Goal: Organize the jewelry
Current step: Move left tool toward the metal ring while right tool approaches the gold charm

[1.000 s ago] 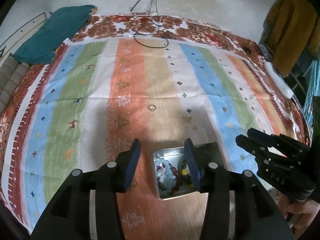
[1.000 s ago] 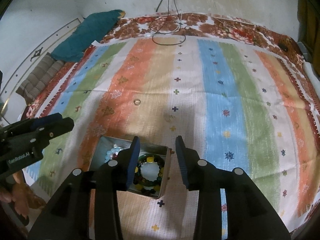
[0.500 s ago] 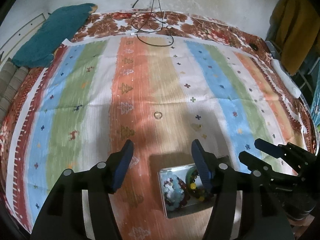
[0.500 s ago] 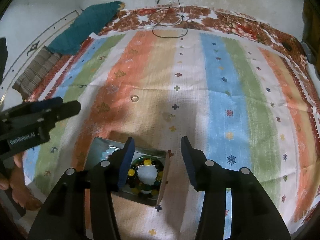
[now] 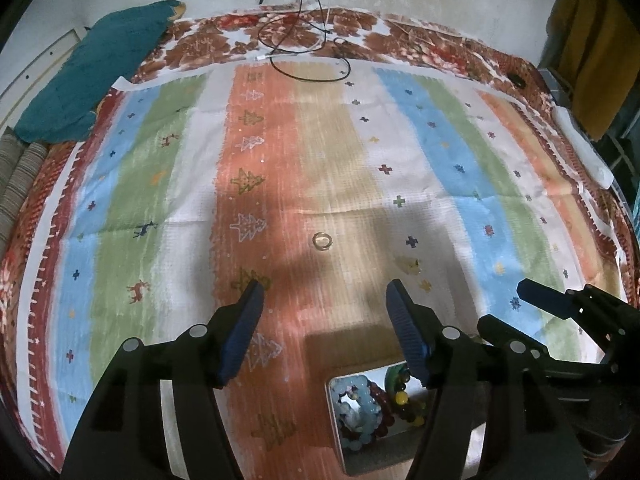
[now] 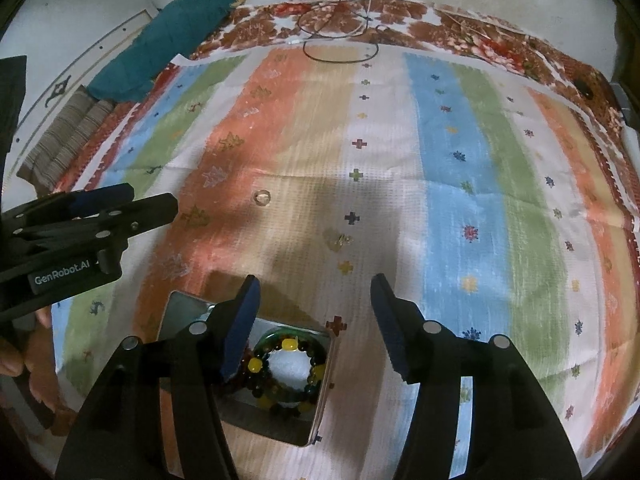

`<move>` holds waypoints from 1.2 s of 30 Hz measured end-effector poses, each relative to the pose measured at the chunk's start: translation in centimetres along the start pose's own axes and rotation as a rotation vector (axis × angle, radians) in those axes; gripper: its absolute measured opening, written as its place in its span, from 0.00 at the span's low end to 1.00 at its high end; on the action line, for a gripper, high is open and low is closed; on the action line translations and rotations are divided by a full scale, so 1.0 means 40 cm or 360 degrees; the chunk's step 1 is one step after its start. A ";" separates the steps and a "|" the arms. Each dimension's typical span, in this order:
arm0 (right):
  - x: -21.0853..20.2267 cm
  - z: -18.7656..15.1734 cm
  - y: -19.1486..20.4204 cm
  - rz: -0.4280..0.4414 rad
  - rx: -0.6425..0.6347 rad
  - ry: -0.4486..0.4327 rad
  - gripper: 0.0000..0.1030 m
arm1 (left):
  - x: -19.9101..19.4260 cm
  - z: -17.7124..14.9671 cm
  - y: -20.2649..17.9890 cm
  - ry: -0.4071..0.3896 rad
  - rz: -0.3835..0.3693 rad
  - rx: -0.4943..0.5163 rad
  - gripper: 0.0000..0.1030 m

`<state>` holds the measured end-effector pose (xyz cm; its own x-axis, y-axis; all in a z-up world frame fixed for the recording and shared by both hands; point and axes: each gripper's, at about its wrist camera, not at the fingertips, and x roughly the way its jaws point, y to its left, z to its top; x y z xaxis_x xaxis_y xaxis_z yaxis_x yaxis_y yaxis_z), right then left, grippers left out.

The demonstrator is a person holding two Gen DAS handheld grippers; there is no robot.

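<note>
Left gripper: jaws just widened, empty.
Right gripper: jaws just widened, empty.
Tin: nearer frame bottom than before.
Ring: on cloth.

Striped cloth over bed, whitish wall.

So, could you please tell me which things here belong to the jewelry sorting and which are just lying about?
Part of the job:
- metal tin
- beaded bracelets
- ring
- small gold piece

Just lying about:
- teal cloth
- black cable
- striped cushion
</note>
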<state>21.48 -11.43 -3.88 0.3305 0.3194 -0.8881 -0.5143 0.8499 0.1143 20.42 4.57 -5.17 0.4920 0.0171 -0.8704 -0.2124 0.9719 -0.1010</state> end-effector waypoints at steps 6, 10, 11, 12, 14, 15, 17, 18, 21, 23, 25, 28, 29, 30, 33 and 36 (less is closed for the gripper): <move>0.027 0.014 0.000 -0.0007 -0.0011 0.0033 0.56 | 0.028 0.010 0.003 0.0034 0.0010 0.0005 0.62; 0.049 0.024 -0.006 -0.0003 -0.0002 0.0063 0.56 | 0.044 0.018 0.003 0.0050 0.0007 0.0007 0.62; 0.053 0.025 -0.007 -0.0004 -0.0002 0.0070 0.56 | 0.051 0.021 0.004 0.0058 0.0009 0.0006 0.62; 0.059 0.026 -0.007 -0.0007 -0.0001 0.0078 0.56 | 0.057 0.023 0.004 0.0064 0.0009 0.0007 0.62; 0.072 0.031 -0.010 -0.0011 0.0004 0.0095 0.56 | 0.070 0.028 0.006 0.0078 0.0011 0.0006 0.62; 0.076 0.031 -0.012 -0.0011 0.0005 0.0100 0.56 | 0.077 0.030 0.007 0.0084 0.0012 0.0005 0.62; 0.087 0.037 -0.014 -0.0006 0.0010 0.0113 0.56 | 0.091 0.035 0.009 0.0099 0.0013 0.0003 0.62; 0.090 0.039 -0.015 -0.0006 0.0012 0.0117 0.56 | 0.097 0.038 0.010 0.0104 0.0013 0.0003 0.62; 0.109 0.044 -0.015 -0.0011 0.0005 0.0142 0.56 | 0.117 0.045 0.010 0.0119 0.0012 0.0006 0.62; 0.123 0.047 -0.016 -0.0017 0.0001 0.0161 0.56 | 0.133 0.050 0.011 0.0137 0.0016 0.0010 0.61; 0.134 0.050 -0.018 -0.0022 0.0004 0.0175 0.56 | 0.150 0.054 0.010 0.0158 0.0017 0.0023 0.60; 0.152 0.057 -0.021 -0.0020 0.0002 0.0195 0.56 | 0.170 0.056 0.009 0.0179 0.0017 0.0043 0.59; 0.156 0.060 -0.022 -0.0020 0.0004 0.0198 0.56 | 0.178 0.057 0.009 0.0185 0.0022 0.0056 0.59; 0.161 0.062 -0.024 -0.0022 0.0009 0.0202 0.56 | 0.185 0.058 0.011 0.0193 0.0021 0.0060 0.59; 0.178 0.066 -0.028 -0.0022 0.0011 0.0225 0.55 | 0.198 0.066 0.018 0.0207 0.0015 0.0049 0.59; 0.194 0.069 -0.029 -0.0031 0.0002 0.0243 0.55 | 0.215 0.075 0.025 0.0224 0.0009 0.0038 0.57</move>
<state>26.82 -8.77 -9.66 0.2159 0.2355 -0.9476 -0.5080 0.8559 0.0970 26.99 6.39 -11.31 0.3675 -0.0088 -0.9300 -0.1940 0.9772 -0.0859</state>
